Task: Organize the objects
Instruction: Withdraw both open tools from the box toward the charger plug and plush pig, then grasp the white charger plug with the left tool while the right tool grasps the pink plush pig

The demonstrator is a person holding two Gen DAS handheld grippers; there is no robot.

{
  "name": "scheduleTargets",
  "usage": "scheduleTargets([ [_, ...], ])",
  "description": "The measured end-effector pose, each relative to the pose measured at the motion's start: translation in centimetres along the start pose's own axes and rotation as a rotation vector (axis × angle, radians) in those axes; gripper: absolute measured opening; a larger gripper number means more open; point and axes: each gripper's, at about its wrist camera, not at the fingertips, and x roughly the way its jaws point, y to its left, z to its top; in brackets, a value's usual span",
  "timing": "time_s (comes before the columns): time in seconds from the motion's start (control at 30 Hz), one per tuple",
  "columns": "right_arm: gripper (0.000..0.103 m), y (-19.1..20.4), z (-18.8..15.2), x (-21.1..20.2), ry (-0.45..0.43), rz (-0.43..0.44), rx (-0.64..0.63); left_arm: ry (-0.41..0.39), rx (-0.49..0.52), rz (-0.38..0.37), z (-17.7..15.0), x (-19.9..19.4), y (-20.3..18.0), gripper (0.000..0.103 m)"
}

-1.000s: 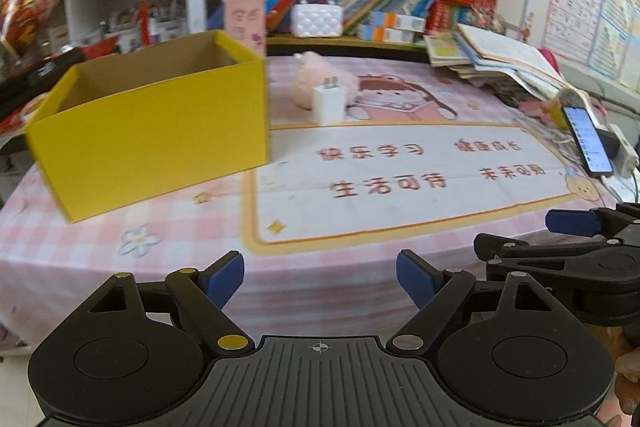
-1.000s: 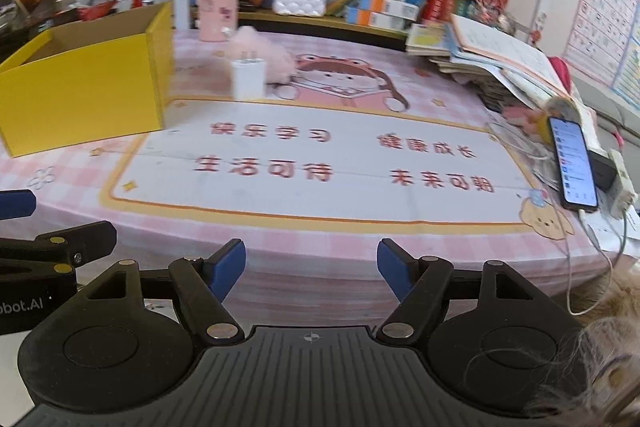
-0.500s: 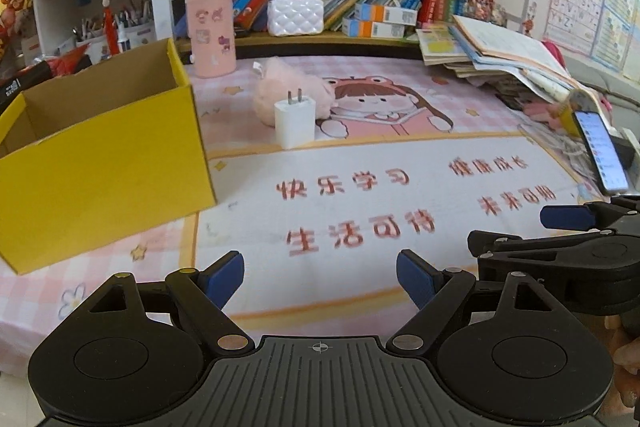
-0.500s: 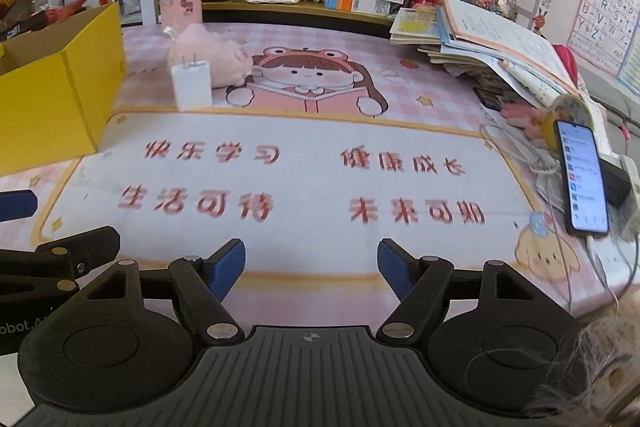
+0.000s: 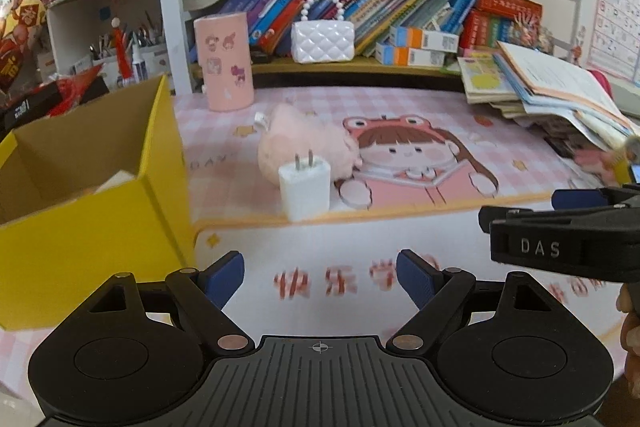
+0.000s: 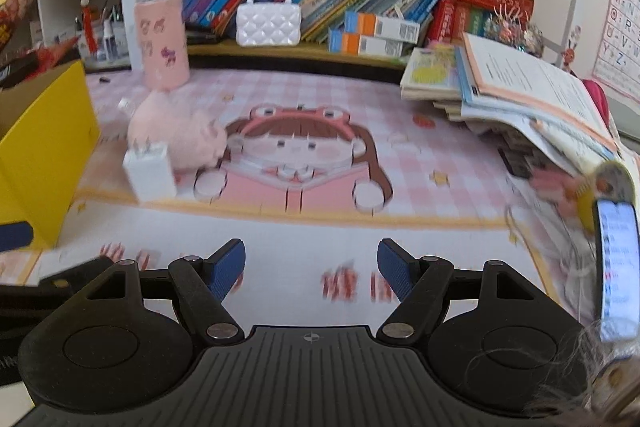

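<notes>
A white plug charger (image 5: 305,191) stands upright on the desk mat, prongs up, with a pink plush toy (image 5: 304,146) right behind it. Both also show in the right wrist view: the charger (image 6: 150,171) and the plush (image 6: 176,135). An open yellow cardboard box (image 5: 92,211) stands to the left, also seen in the right wrist view (image 6: 44,155); something pale lies inside it. My left gripper (image 5: 320,277) is open and empty, short of the charger. My right gripper (image 6: 311,269) is open and empty over the mat's text area.
A pink tumbler (image 5: 224,61) and a white quilted purse (image 5: 322,42) stand at the back by the bookshelf. A pile of open books (image 6: 520,91) lies at the right, with a lit phone (image 6: 616,267) and cables near the right edge.
Both grippers have moved forward over the desk toward the charger and plush, which now look larger and nearer. Both stay open and empty.
</notes>
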Motion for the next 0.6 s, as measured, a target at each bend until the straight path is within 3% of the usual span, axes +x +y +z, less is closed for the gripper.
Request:
scheduleTargets([
  [0.4,0.075,-2.0,4.9,4.1,-0.049,0.047,-0.006,-0.009,-0.014,0.117,3.8,6.5,-1.2,0.084],
  [0.6,0.075,-2.1,5.8,5.2,-0.042,0.065,-0.022,0.027,-0.092,0.154,4.4,10.5,-0.5,0.069],
])
